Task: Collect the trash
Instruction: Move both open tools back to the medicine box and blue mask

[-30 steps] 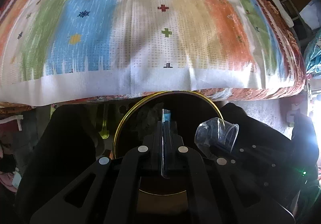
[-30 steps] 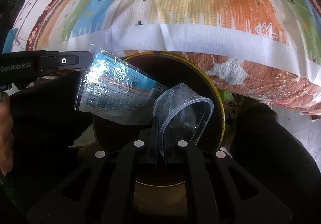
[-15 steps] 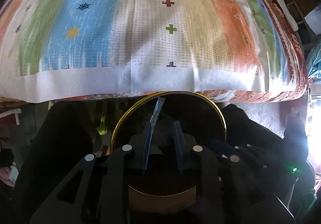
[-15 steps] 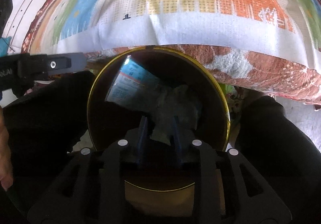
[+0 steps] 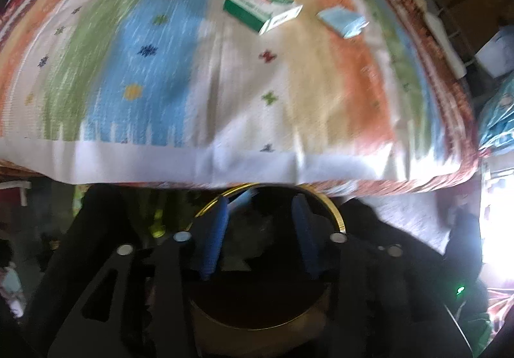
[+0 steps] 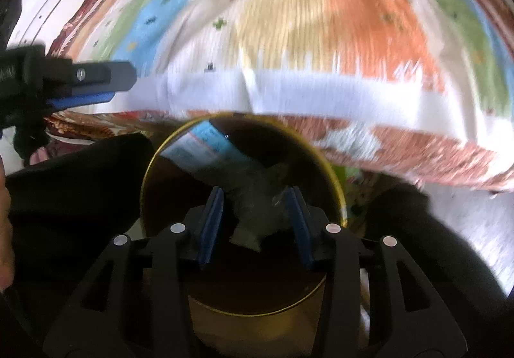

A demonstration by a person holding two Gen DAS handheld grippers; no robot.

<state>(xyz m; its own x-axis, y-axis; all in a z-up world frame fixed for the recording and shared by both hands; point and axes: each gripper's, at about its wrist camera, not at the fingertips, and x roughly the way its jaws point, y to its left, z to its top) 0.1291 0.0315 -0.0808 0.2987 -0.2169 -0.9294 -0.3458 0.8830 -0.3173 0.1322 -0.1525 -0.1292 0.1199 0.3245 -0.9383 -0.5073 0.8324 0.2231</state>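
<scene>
A striped cloth (image 5: 199, 75) of blue, green and orange covered the bed. A green box (image 5: 261, 8) and a small blue packet (image 5: 343, 21) lay on it. Below sat a round bin (image 6: 337, 194) with a blue wrapper (image 6: 205, 146) inside. The left gripper (image 5: 259, 216) and right gripper (image 6: 255, 207) had just been opening, fingers spread, holding nothing

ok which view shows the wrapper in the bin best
The right wrist view. The wrapper lies open to sight against the inner wall of the bin, its blue print showing. The left wrist view shows only a pale corner behind a finger.
</scene>
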